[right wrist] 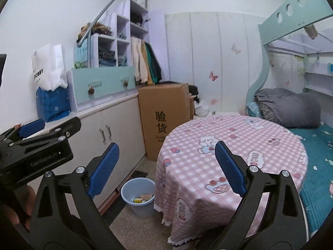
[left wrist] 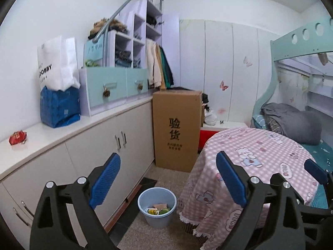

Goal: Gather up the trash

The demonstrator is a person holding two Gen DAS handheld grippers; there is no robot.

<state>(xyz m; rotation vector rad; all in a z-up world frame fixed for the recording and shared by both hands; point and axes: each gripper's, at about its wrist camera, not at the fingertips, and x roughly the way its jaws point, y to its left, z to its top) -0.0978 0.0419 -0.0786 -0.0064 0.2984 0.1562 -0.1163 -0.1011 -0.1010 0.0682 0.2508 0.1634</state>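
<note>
With both my left claw (left wrist: 166, 182) and right claw (right wrist: 166, 171) spread and empty above the part-filled bin (left wrist: 157, 207), I next target the red wrapper (left wrist: 17, 137) on the surface (left wrist: 52, 139) left of the bin.

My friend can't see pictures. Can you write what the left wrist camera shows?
The left gripper is open and empty above a blue bin with trash in it. A red wrapper lies on the cabinet top.
</note>
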